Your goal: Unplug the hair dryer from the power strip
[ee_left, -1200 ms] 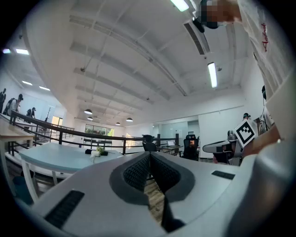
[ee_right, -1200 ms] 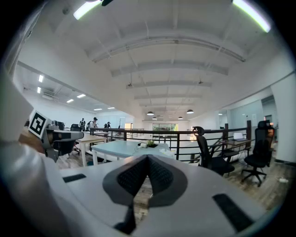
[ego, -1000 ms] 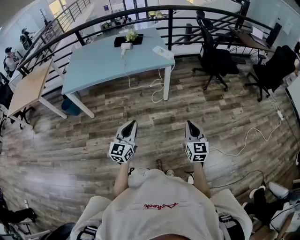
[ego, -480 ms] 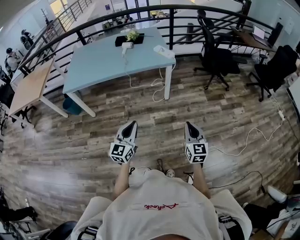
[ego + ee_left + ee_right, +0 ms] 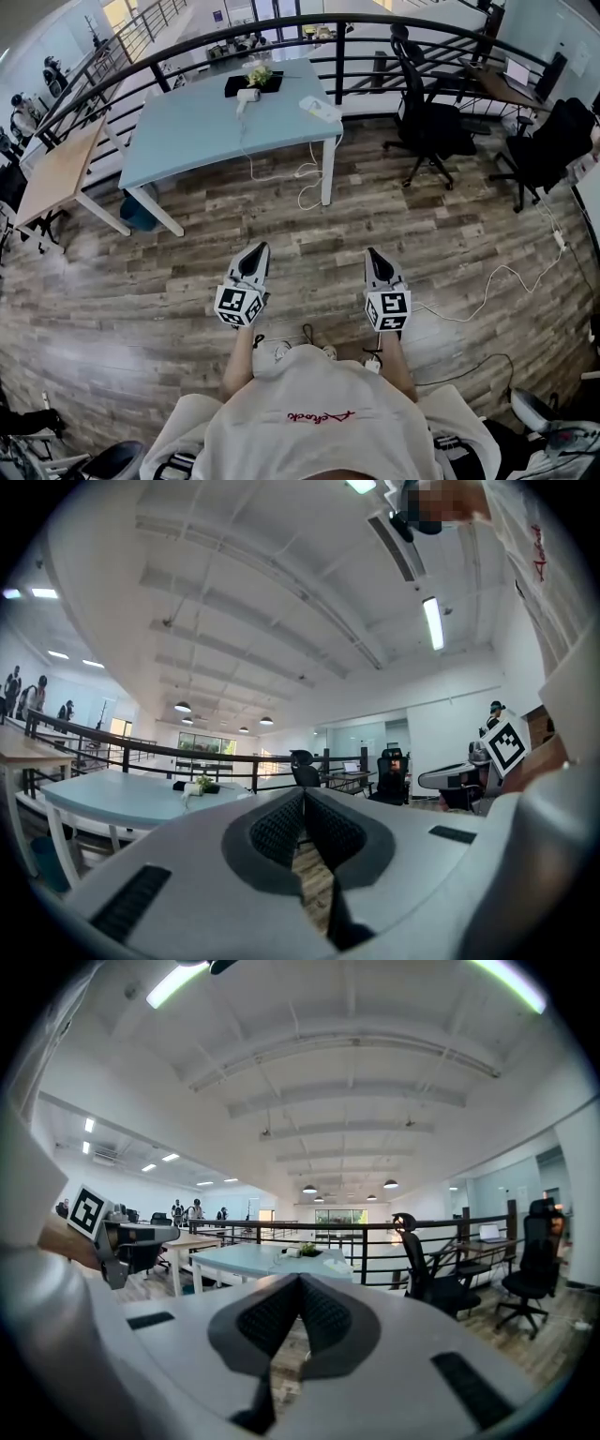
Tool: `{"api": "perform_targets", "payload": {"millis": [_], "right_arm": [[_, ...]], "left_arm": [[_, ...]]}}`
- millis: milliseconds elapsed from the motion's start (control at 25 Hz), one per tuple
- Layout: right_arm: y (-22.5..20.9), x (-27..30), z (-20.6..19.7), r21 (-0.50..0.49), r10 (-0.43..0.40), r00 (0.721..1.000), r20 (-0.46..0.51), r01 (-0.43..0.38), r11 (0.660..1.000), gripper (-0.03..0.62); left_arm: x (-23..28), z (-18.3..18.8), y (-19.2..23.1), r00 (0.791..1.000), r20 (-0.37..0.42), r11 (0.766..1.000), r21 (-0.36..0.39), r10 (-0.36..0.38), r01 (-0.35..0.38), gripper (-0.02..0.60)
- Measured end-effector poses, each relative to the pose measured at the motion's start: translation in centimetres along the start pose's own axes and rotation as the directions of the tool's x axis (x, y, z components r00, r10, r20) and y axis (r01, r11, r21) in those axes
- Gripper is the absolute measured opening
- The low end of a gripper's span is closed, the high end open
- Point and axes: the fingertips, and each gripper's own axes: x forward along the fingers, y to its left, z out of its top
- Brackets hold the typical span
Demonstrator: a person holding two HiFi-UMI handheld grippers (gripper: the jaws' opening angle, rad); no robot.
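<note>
A grey-brown plank floor (image 5: pixel 422 244) runs up to a pale blue rectangular surface (image 5: pixel 197 136) set against a black metal railing (image 5: pixel 375 19). The left claw (image 5: pixel 256 251) and right claw (image 5: pixel 374 255) are both clenched on nothing, over open floor well apart from the surface. The white hair dryer (image 5: pixel 247 96) lies near its far edge and the white power strip (image 5: pixel 321 110) by its right edge. A white cord (image 5: pixel 305 183) hangs to the floor. To the right stand black office chairs (image 5: pixel 427 117).

Head view looks down; both gripper views face far table (image 5: pixel 187 131).
</note>
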Motion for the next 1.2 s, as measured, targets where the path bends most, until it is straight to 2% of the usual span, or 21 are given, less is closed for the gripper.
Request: {"api": "perform_targets", "payload": {"millis": [320, 720, 960, 1200], "right_arm": [[-3.1, 0.5, -0.9, 0.011, 0.033, 0.999, 0.001, -0.033, 0.999, 0.017], [-4.3, 2.9, -1.0, 0.017, 0.056, 0.998, 0.007, -0.056, 0.998, 0.017], [-5.1, 5.8, -0.9, 0.009, 0.051, 0.999, 0.005, -0.051, 0.999, 0.017], [-5.8, 11.0, -0.4, -0.007, 0.047, 0.999, -0.004, -0.047, 0.999, 0.017]], "left_arm": [[2.8, -0.2, -2.3, 1.000, 0.001, 1.000, 0.017, 0.016, -0.016, 0.011], [5.3, -0.1, -1.3, 1.000, 0.000, 0.999, 0.033, 0.029, -0.029, 0.011], [8.0, -0.6, 0.3, 1.000, 0.008, 1.000, 0.026, 0.017, -0.018, 0.011], [12.0, -1.0, 4.2, 1.000, 0.018, 1.000, 0.011, 0.013, -0.013, 0.011]]}}
